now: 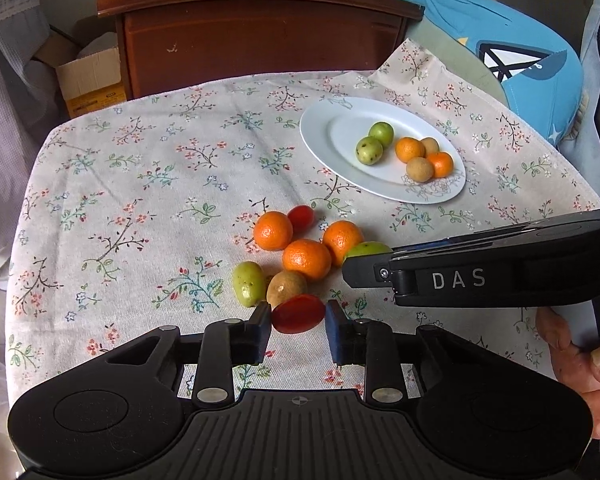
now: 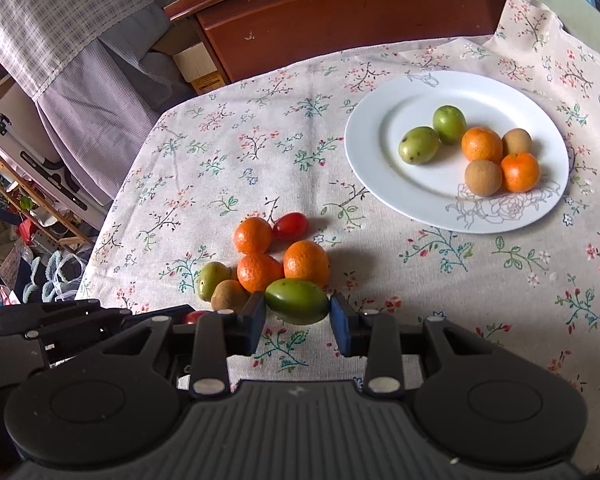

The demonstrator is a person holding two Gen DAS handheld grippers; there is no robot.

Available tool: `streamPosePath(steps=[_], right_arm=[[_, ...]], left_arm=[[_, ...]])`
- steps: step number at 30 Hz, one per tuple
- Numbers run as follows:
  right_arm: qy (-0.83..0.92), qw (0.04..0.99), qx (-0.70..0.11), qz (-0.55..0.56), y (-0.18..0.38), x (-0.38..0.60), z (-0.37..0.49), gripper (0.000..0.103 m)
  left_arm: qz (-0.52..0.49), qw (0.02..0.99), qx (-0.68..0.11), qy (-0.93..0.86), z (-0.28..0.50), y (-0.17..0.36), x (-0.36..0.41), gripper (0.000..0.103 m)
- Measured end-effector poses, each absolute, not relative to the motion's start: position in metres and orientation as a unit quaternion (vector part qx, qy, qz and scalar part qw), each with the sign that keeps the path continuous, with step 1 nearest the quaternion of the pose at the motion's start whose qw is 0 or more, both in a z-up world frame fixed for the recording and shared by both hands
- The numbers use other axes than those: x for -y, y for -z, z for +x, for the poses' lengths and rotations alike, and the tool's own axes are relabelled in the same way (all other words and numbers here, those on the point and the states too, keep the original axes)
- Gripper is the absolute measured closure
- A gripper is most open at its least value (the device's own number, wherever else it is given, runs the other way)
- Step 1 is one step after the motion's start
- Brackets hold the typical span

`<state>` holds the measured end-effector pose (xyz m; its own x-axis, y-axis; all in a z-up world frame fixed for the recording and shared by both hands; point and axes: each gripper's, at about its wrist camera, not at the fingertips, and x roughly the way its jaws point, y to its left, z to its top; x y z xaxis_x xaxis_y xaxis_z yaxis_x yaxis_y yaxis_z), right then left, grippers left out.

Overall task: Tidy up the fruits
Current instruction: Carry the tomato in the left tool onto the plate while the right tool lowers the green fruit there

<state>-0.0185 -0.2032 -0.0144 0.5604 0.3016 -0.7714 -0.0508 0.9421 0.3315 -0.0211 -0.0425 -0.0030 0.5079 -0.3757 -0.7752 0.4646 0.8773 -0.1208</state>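
A pile of fruit lies on the floral tablecloth (image 1: pixel 140 200): three oranges (image 1: pixel 306 259), a green fruit (image 1: pixel 247 283), a brown fruit (image 1: pixel 286 288) and a red tomato (image 1: pixel 301 218). My left gripper (image 1: pixel 298 316) is shut on a second red tomato (image 1: pixel 298 314). My right gripper (image 2: pixel 297 308) is shut on a green fruit (image 2: pixel 297 301), which is partly hidden behind the gripper body in the left wrist view (image 1: pixel 366 249). A white plate (image 2: pixel 372 160) at the back right holds two green fruits, two oranges and two brown fruits.
A brown wooden cabinet (image 1: pixel 260 40) stands behind the table. A cardboard box (image 1: pixel 88 80) sits on the floor at the back left. A blue cushion (image 1: pixel 520 60) lies at the right. Shelves with clutter (image 2: pixel 20 200) are at the far left.
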Motion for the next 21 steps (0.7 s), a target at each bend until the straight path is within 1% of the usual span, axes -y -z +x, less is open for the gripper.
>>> streamPosePath(steps=[14, 21], right_arm=[[-0.069, 0.904, -0.391, 0.160, -0.027, 0.237, -0.011, 0.068], [-0.051, 0.912, -0.375, 0.160, -0.037, 0.251, -0.005, 0.068]], left_arm=[[0.021, 0.891, -0.387, 0.238, 0.001, -0.028, 0.051, 0.077], [0.012, 0.891, -0.378, 0.251, 0.015, -0.037, 0.066, 0.077]])
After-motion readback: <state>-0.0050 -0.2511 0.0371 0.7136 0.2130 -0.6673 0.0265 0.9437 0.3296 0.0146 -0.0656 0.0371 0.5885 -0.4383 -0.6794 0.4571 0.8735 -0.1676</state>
